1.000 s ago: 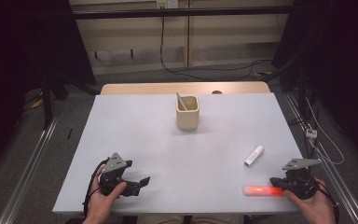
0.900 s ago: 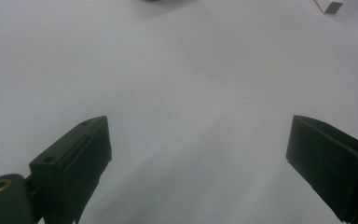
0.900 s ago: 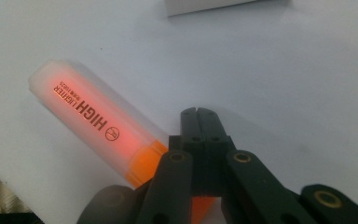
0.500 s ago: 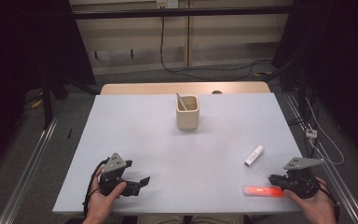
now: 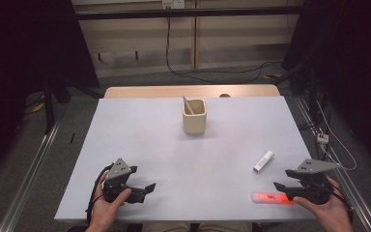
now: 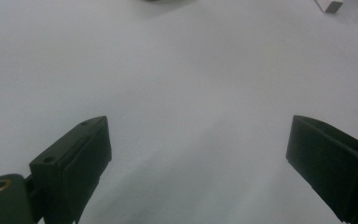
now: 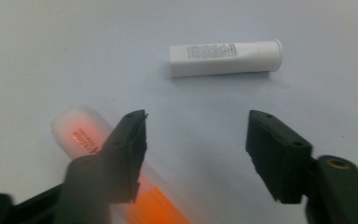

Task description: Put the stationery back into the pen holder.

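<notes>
Right gripper (image 5: pixel 284 191) jaws just opened, orange tube (image 5: pixel 269 197) released onto table (image 5: pixel 174 159); left gripper (image 5: pixel 145 189) open, empty.

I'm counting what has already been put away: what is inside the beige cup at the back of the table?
A thin light-coloured stick leans out of the beige cup at its rear left corner. Its lower part, and anything else at the bottom, is hidden by the cup's walls.

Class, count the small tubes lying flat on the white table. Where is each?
2. A white plastic tube lies right of centre; an orange translucent tube lies at the near edge, beside the right hand-held gripper.
</notes>
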Demonstrator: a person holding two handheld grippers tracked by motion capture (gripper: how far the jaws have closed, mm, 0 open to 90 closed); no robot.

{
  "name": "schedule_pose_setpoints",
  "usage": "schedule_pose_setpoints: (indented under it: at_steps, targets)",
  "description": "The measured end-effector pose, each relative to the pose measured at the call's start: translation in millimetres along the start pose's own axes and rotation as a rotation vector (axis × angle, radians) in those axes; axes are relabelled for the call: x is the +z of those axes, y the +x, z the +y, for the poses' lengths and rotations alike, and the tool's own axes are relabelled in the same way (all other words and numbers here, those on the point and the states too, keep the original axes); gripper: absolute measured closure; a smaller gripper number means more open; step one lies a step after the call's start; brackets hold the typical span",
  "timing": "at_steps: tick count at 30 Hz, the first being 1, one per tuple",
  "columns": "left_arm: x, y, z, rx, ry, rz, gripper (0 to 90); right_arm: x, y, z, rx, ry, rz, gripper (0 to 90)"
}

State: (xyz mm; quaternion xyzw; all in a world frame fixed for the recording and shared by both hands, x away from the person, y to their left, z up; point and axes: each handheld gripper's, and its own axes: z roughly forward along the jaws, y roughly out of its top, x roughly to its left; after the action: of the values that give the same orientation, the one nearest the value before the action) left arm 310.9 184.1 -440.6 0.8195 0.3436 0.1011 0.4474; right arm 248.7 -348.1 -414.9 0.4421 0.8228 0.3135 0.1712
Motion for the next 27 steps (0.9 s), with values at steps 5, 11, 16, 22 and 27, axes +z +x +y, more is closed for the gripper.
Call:
schedule_pose_setpoints:
  at_steps: [5,11,16,22,27]
  targets:
    - [0.2,-0.5,-0.1,0.0,-0.002,0.003,6.4,-4.8,-1.9,1.2,-0.028,0.024,0.062,24.2]
    - [0.8,-0.3,-0.1,-0.001,0.002,-0.001,6.4,-9.4,-6.2,2.7,-0.062,0.058,0.103,24.3]
    - [0.7,-0.5,-0.3,-0.001,0.003,0.0,6.4,-3.9,-3.3,1.3,-0.109,0.12,0.146,26.3]
    - [1.0,-0.3,0.1,0.004,0.013,-0.001,6.4,2.1,1.6,1.8,-0.189,0.212,0.206,37.3]
    - [1.4,-0.4,-0.2,0.003,0.009,0.001,6.4,6.3,4.4,4.7,-0.254,0.26,0.233,43.4]
